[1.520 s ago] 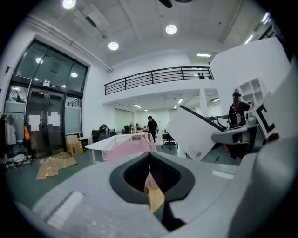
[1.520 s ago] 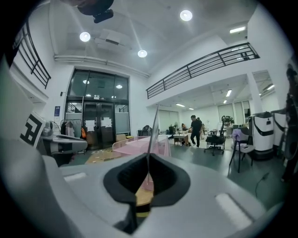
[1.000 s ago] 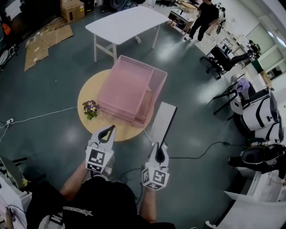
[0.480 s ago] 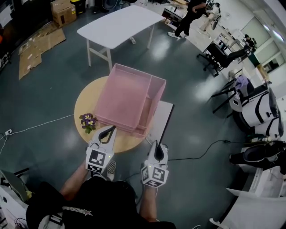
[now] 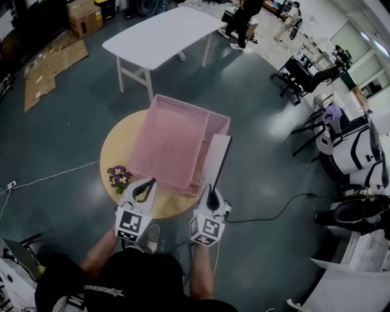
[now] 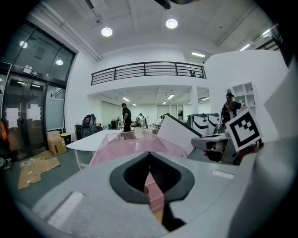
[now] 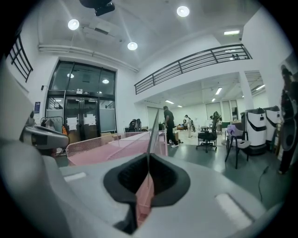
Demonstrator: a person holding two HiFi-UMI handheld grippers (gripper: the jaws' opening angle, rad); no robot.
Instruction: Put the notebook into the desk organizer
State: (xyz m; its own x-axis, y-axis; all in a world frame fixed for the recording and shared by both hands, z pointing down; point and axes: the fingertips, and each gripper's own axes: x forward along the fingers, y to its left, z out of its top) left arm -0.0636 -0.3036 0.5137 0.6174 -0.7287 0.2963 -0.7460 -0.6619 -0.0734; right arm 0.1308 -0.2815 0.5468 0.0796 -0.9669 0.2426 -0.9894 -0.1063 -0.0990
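A pink mesh desk organizer (image 5: 170, 143) sits on a round wooden table (image 5: 116, 146). My right gripper (image 5: 211, 196) is shut on the near end of the notebook (image 5: 216, 161), a thin white board with a dark edge. It stands on edge, reaching out along the organizer's right side. In the right gripper view the notebook's edge (image 7: 152, 135) rises straight from the closed jaws, with the organizer (image 7: 116, 148) to its left. My left gripper (image 5: 146, 186) is shut on nothing, over the table's near edge, pointing at the organizer (image 6: 125, 144).
A small pot of purple flowers (image 5: 118, 177) stands at the table's near left. A white table (image 5: 161, 33) is beyond, with office chairs (image 5: 298, 76) at the right. A black cable (image 5: 274, 210) runs over the floor. A person (image 5: 241, 18) walks far off.
The right gripper has carried the notebook forward, so its far end now lies by the organizer's right wall. Both grippers have come closer to the table.
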